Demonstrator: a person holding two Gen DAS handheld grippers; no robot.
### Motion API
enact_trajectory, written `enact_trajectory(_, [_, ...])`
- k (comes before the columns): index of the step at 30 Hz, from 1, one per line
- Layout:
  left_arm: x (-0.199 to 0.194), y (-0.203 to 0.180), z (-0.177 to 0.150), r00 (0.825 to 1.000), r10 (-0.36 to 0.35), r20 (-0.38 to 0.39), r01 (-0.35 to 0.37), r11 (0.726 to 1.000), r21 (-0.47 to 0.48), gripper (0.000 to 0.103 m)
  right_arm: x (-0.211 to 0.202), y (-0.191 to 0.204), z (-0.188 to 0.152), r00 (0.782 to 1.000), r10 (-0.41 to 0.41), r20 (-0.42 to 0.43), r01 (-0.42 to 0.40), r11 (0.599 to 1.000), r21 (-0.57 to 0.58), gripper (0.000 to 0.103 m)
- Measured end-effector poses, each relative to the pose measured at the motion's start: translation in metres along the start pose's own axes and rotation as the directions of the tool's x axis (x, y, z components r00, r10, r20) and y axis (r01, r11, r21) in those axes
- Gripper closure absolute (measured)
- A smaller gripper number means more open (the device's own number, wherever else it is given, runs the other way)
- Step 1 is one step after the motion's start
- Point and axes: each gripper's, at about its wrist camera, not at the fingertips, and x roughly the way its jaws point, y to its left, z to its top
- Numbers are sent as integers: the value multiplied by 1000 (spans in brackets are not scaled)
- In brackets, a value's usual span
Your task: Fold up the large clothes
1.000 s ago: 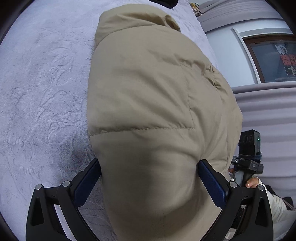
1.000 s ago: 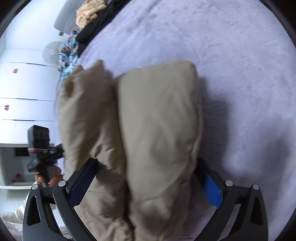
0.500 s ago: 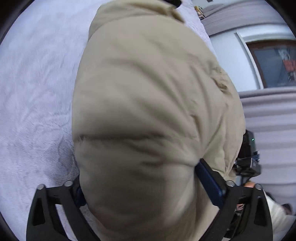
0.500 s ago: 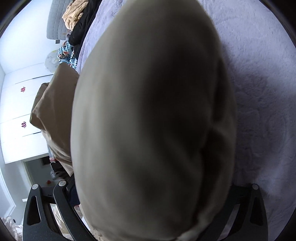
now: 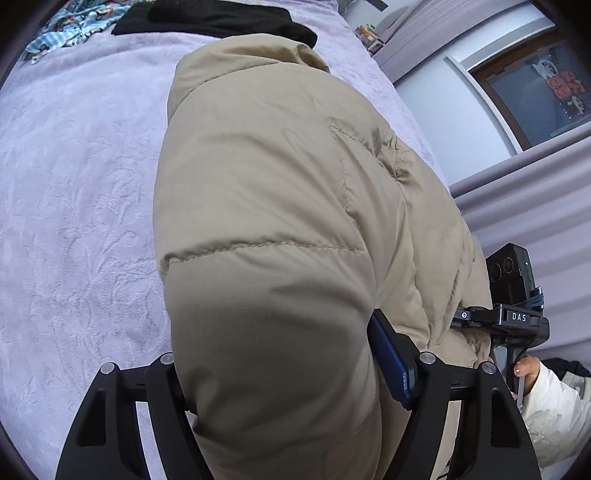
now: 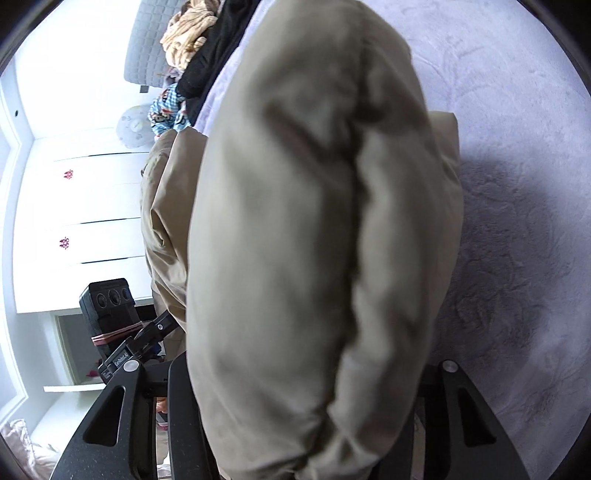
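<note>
Bedding, a pale lilac plush blanket [image 5: 74, 206], spread beneath everything. Over it rose the beige padded jacket [image 5: 280, 206], bulky and folded on itself, filling both views and lifted at its near end. At the blanket's far edge lay a black garment [image 5: 221, 18], a blue patterned cloth [image 5: 70, 18] and a tan bundle [image 6: 188, 33].

The left gripper [image 5: 280, 369] had just been closing its jaws and pressed the jacket's thick roll between them, one blue pad [image 5: 391, 358] against the fabric. The right gripper [image 6: 306, 398] had likewise been closing, and clamped the jacket's other padded roll, its pads hidden by cloth.
</note>
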Motion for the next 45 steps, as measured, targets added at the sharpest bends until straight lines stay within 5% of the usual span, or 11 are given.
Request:
enact_trajectory(9, [-55, 50, 10, 998, 5, 62, -4, 1000, -4, 26, 36, 55, -5, 1000, 10, 9, -9, 999, -52, 51])
enact_trajectory(20, [-131, 202, 58, 993, 71, 95, -69, 997, -24, 26, 163, 149, -5, 1000, 11, 25, -8, 994, -107, 51])
enact_trajectory(30, [-107, 326, 73, 979, 176, 98, -163, 978, -129, 21, 290, 178, 39, 998, -51, -36, 46, 990, -132, 51])
enact_trajectory(36, [-104, 327, 65, 964, 240, 116, -224, 965, -136, 14, 307, 165, 42, 993, -118, -22, 117, 992, -52, 40])
enact_trajectory(39, [-123, 310, 68, 931, 315, 184, -304, 949, -90, 14, 289, 175, 36, 975, -221, 10, 221, 973, -70, 39])
enact_trajectory(43, [-150, 304, 91, 902, 324, 286, -321, 945, -60, 17, 246, 204, 20, 899, -403, 171, 430, 886, -171, 39])
enact_trajectory(44, [-150, 302, 99, 897, 325, 300, -325, 944, -50, 17, 235, 215, 14, 879, -422, 223, 465, 863, -198, 42])
enact_trajectory(45, [-148, 302, 106, 897, 326, 297, -330, 943, -39, 17, 228, 225, 8, 873, -412, 259, 469, 856, -218, 60])
